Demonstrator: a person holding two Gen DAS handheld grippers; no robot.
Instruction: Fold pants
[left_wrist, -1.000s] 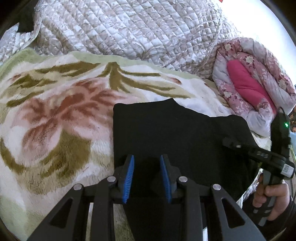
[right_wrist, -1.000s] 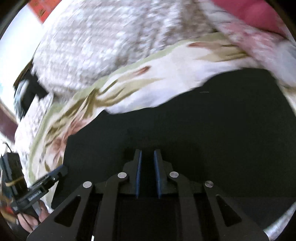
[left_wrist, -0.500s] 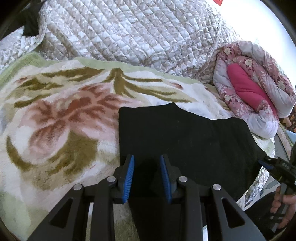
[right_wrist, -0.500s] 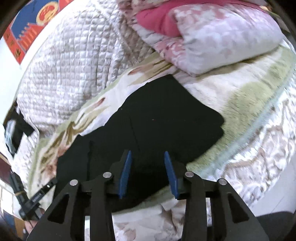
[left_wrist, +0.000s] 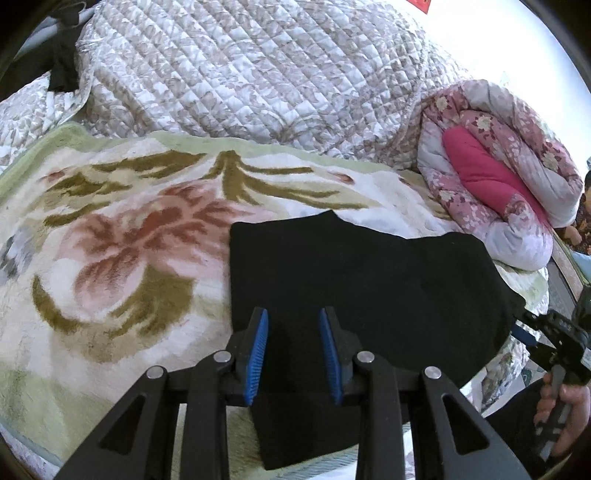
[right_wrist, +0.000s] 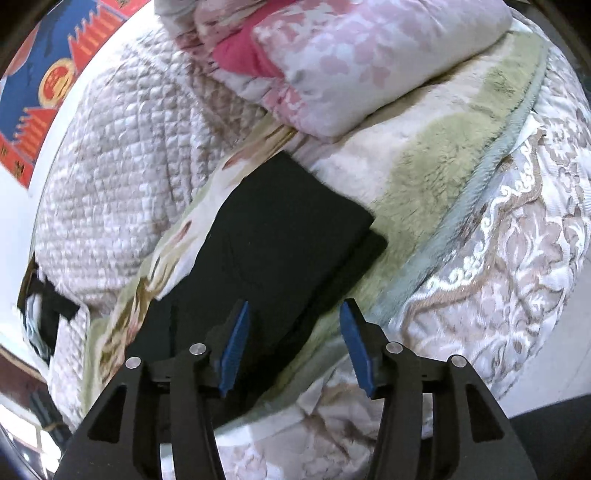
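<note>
Black pants (left_wrist: 362, 288) lie folded flat on a floral blanket (left_wrist: 122, 236) on the bed; in the right wrist view the pants (right_wrist: 280, 240) show as a stacked dark rectangle. My left gripper (left_wrist: 293, 350) is open and empty, hovering over the pants' near edge. My right gripper (right_wrist: 295, 350) is open wide and empty, pulled back above the pants' end near the bed edge. It also shows in the left wrist view (left_wrist: 554, 332), held in a hand off the pants' right end.
A quilted grey-white cover (left_wrist: 258, 74) is heaped behind the blanket. A rolled pink floral duvet (left_wrist: 498, 177) lies at the right, also in the right wrist view (right_wrist: 351, 62). The bed edge with patterned sheet (right_wrist: 498, 266) drops off to the right.
My right gripper has opened, let go of the pants and drawn back away from them toward the bed edge. My left gripper has lifted back slightly and stays open.
</note>
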